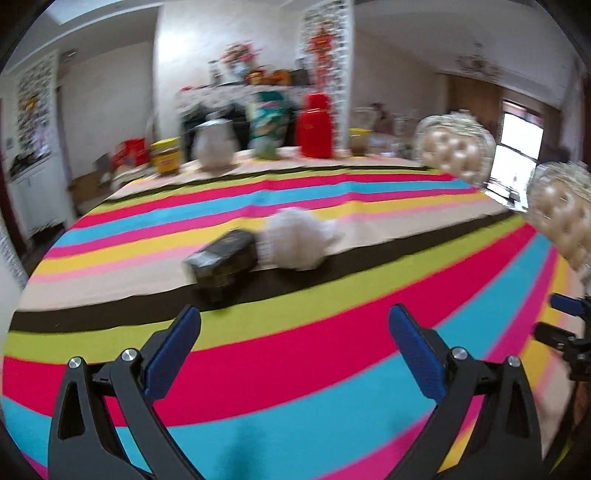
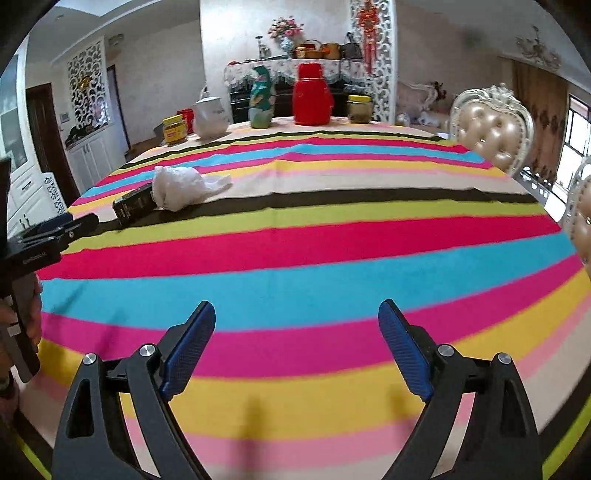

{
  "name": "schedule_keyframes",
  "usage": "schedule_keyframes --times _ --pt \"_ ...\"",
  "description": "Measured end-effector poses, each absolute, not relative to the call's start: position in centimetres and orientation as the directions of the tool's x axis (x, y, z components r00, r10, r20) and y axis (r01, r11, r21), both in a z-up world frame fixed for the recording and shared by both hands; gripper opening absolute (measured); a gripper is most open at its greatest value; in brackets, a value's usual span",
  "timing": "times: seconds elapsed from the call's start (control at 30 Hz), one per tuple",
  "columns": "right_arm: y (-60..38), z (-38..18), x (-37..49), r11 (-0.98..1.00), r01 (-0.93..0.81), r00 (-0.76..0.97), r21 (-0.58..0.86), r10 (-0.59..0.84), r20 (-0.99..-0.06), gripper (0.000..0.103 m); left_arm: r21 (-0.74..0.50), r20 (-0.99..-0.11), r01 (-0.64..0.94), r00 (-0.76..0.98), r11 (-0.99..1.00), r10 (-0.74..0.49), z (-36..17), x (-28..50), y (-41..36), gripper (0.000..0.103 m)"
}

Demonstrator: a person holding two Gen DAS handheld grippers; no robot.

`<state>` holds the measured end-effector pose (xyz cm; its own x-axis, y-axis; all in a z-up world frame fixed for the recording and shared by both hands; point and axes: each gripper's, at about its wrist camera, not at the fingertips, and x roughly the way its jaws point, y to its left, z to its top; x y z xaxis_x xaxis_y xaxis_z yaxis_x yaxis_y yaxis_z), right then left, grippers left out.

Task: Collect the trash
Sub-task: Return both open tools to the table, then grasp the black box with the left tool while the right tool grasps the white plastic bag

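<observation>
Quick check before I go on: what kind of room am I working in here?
Most likely a home dining room. A large table under a striped tablecloth has tufted dining chairs beside it, a red thermos and white kettle at its far end, and a sideboard with flowers behind.

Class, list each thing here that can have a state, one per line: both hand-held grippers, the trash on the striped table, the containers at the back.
Left hand-held gripper: open, empty.
Right hand-held gripper: open, empty.
White plastic bag: crumpled, lying on table.
Dark box: lying on its side, against the bag.
Red flask: upright, lid on.
Yellow-lidded jar: upright, closed.
</observation>
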<state>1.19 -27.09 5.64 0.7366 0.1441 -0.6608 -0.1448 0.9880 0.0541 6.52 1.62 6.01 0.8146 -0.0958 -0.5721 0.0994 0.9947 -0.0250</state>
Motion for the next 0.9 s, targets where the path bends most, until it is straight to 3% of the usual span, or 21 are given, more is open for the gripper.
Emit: schedule_keyframes --times 0.13,0.3,0.43,0.73,0.8,0.83,0.87,0.9 --pt "-24.5 5.7 3.3 0.981 -0.192 0.735 0.034 0.167 -0.657 0.085 -0.063 -0.602 -0.051 0.798 0.997 0.003 5.2 8.4 6.0 0.098" --pt "-22.1 5.4 6.6 0.975 -0.217 0.726 0.052 0.197 -0.659 0.085 -0.108 -0.659 -0.127 0.752 0.986 0.025 4.2 12.1 8.9 0.098" --pt "-21.3 5.0 8.6 0.976 -0.195 0.715 0.098 0.209 -0.667 0.085 -0.146 -0.695 -0.081 0.718 0.986 -0.044 3.5 15.2 8.4 0.098" --pt "-20.6 4.0 10.3 0.978 -0.179 0.698 0.106 0.202 -0.687 0.085 -0.050 -0.738 0.051 0.671 0.997 -0.071 2.0 21.9 5.6 0.097" --pt "-20.2 3.8 10.8 0.979 -0.179 0.694 0.100 0.198 -0.692 0.085 -0.079 -0.747 0.086 0.655 0.993 -0.115 1.8 22.2 5.4 0.078" --pt "-20.0 3.8 11.2 0.979 -0.181 0.692 0.098 0.198 -0.694 0.085 -0.084 -0.753 0.103 0.645 0.991 -0.131 1.6 22.1 5.3 0.049" --pt "-19.7 3.8 11.4 0.978 -0.183 0.692 0.098 0.199 -0.694 0.085 -0.096 -0.763 0.127 0.627 0.987 -0.155 1.5 21.8 5.1 0.038" --pt "-19.4 3.8 11.7 0.977 -0.186 0.691 0.099 0.202 -0.694 0.085 -0.105 -0.759 0.133 0.630 0.986 -0.166 1.5 21.4 5.2 0.037"
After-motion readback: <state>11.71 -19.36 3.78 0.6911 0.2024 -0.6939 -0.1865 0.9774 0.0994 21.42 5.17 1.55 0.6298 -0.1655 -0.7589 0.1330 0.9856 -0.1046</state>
